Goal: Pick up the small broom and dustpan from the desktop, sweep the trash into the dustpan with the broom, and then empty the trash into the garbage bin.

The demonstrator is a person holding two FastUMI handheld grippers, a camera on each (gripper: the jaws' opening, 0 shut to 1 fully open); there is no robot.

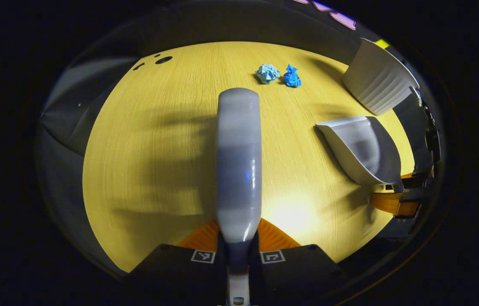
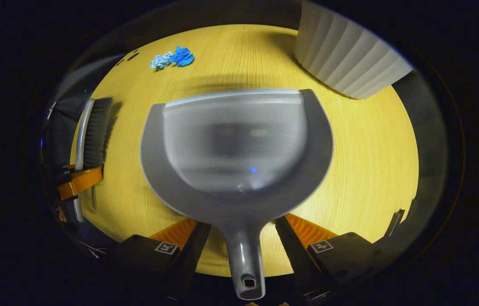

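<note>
- Left tongs (image 1: 238, 255), nearest in the left gripper view: closed on the broom (image 1: 238, 161) at the base of its handle, both fingers pressed to it. Broom back runs straight out ahead, over the worktop (image 1: 146, 170).
- Right tongs (image 2: 246, 244), nearest in the right gripper view: fingers stand spread either side of the dustpan (image 2: 239, 148) handle, a visible gap on each side. Whether anything lower down pinches the handle, I cannot tell. Judgement: pick-up is done for the broom; the pan's grip is unconfirmed.
- Before sweeping, close the right tongs squarely on the handle, or the pan may swing when pushed.
- Mid distance, right gripper view: broom bristles point at the worktop, on the left side, well apart from the pan.
- Mid distance, left gripper view: dustpan sits to the right, mouth facing roughly up the worktop.
- Far: two crumpled blue paper balls (image 1: 279, 75), touching or nearly so, well beyond both tools. Nothing lies between them and the pan.
- Far right: ribbed white garbage bin (image 1: 378, 80), standing near the worktop's edge.
- Doing it well, as I judge: set the pan lip flat on the wood just beside the paper, mouth toward it; bring the bristles down on the far side and draw in short strokes. Light paper may roll away if struck hard.
- Keep the pan level afterwards, on the way to the bin.
</note>
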